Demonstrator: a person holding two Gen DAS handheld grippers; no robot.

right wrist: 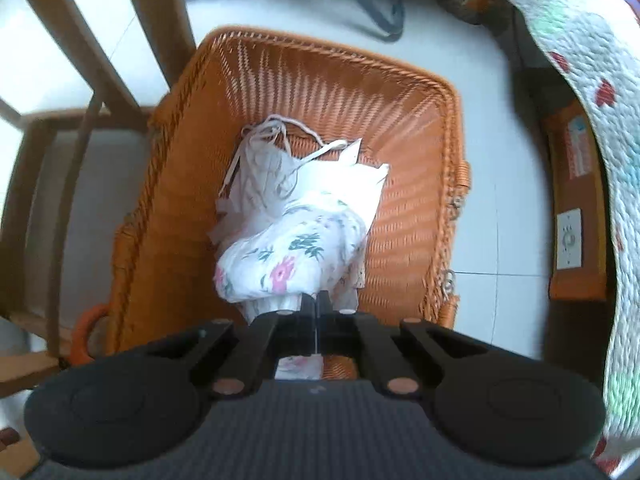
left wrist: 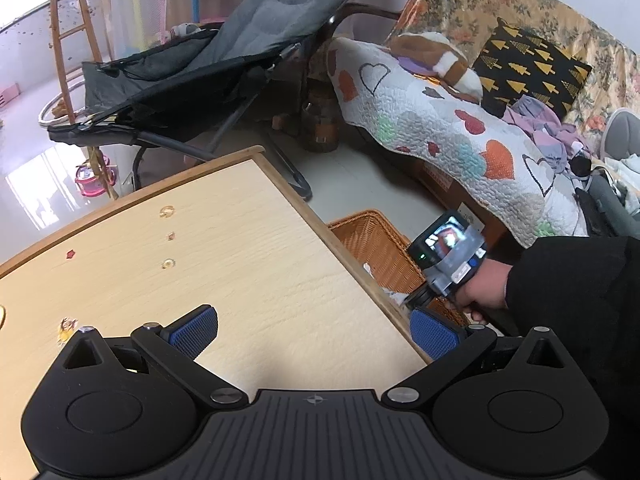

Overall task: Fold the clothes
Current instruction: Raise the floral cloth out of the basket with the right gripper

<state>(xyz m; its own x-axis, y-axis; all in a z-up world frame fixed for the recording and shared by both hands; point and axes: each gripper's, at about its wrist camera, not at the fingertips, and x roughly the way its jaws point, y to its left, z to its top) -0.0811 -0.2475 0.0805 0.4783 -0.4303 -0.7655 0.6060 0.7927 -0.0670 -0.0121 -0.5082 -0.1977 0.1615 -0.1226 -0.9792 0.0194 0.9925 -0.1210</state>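
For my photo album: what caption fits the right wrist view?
Shut right hand-held gripper pinches floral garment above wicker basket.

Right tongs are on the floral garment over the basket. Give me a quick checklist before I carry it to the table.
1. Grip: right tongs shut on the floral garment: ok.
2. Garment clear of the wicker basket: not ok, it hangs down inside the basket with its strings near the bottom.
3. Strings free of the weave: cannot tell.
4. Landing spot: wooden table bare apart from small stickers: ok.
5. Left tongs open, nothing between the pads, ready over the table: ok.
6. Only one garment pinched: cannot tell, white cloth lies bunched against the floral one.
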